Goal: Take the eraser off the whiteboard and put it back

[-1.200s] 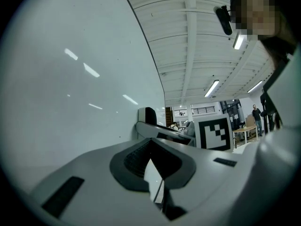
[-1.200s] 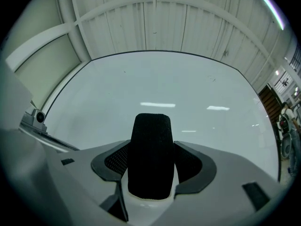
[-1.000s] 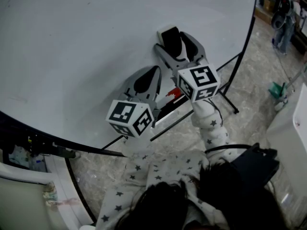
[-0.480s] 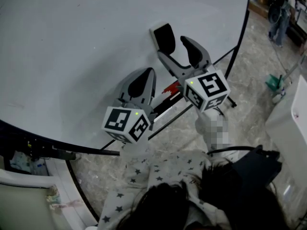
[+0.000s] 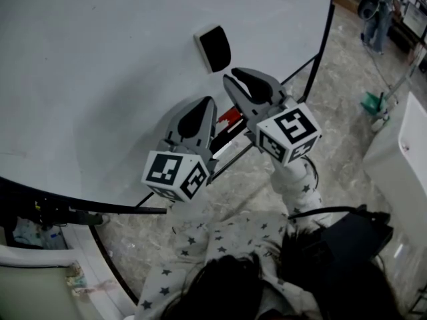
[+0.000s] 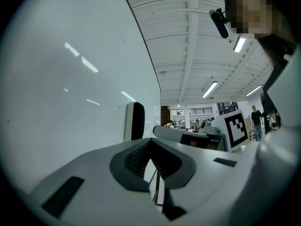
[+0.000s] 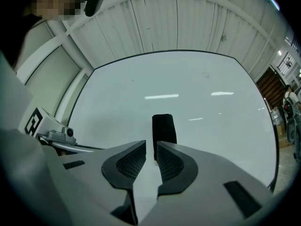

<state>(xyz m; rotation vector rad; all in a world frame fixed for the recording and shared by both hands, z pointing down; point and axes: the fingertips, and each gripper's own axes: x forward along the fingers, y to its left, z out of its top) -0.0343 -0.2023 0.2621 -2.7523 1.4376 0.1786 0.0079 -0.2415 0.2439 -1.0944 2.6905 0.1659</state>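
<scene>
The black eraser (image 5: 213, 47) with its white edge sticks on the whiteboard (image 5: 100, 59); it also shows as a dark block in the left gripper view (image 6: 135, 121) and as one straight ahead in the right gripper view (image 7: 163, 128). My right gripper (image 5: 231, 79) hangs a short way below and right of the eraser, apart from it. Its jaws are closing with only a narrow gap and nothing between them (image 7: 150, 145). My left gripper (image 5: 206, 103) sits lower left, near the board's bottom edge, shut and empty (image 6: 151, 142).
A marker tray with a red marker (image 5: 230, 117) runs along the board's lower edge between the grippers. The board's black stand legs (image 5: 300, 69) reach over the marbled floor. A white cabinet (image 5: 400, 159) stands at the right and a black bag (image 5: 347, 232) lies near the person.
The right gripper, which stood open around the eraser, has drawn back down and to the right, leaving the eraser on the board, and its jaws have narrowed. The left gripper barely moved.
</scene>
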